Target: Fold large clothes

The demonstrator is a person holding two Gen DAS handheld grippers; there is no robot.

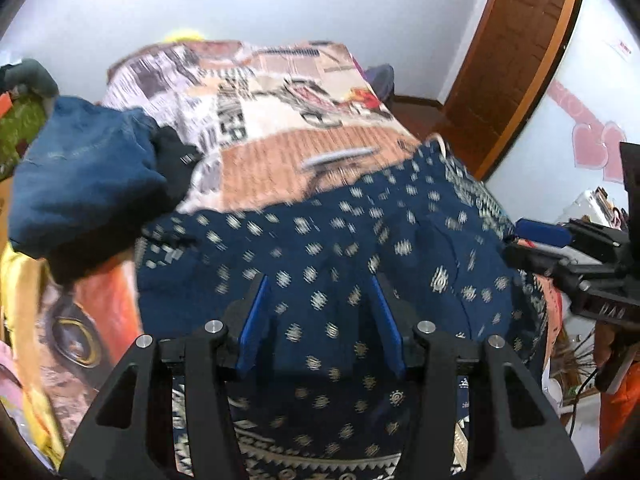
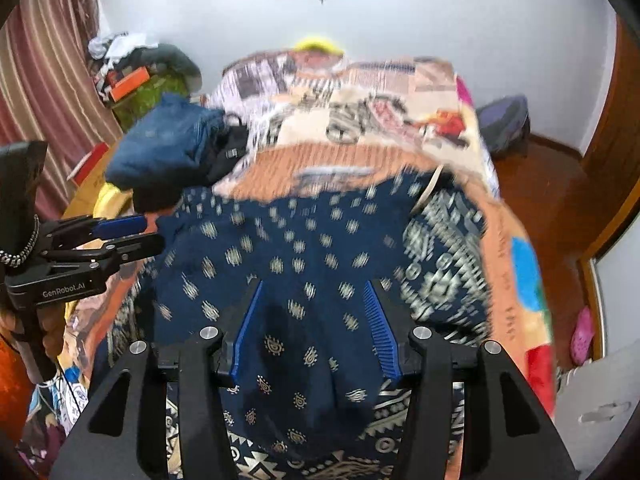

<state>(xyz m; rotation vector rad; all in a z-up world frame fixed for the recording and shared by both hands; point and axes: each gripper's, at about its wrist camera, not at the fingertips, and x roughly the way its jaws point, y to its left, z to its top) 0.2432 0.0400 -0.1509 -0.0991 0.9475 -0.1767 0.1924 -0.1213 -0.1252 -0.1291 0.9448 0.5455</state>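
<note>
A large navy garment point(image 1: 360, 232) with small pale motifs and a patterned border lies spread over the near part of the bed. My left gripper point(image 1: 320, 280) hovers over its middle with its blue pads apart; the cloth lies under and between them, not pinched. In the right wrist view the same garment point(image 2: 312, 240) fills the centre. My right gripper point(image 2: 314, 284) stands open above a raised fold of it. Each gripper shows in the other's view: the right gripper point(image 1: 514, 240) at the garment's right edge, the left gripper point(image 2: 154, 233) at its left edge.
The bed's orange and white printed cover point(image 1: 280, 152) stretches to the far wall. A bundle of blue and black clothes point(image 1: 88, 168) sits on the bed's left side, beside a yellow cloth point(image 1: 20, 300). A brown door point(image 1: 512, 60) and wooden floor lie right, with a dark bag point(image 2: 504, 120).
</note>
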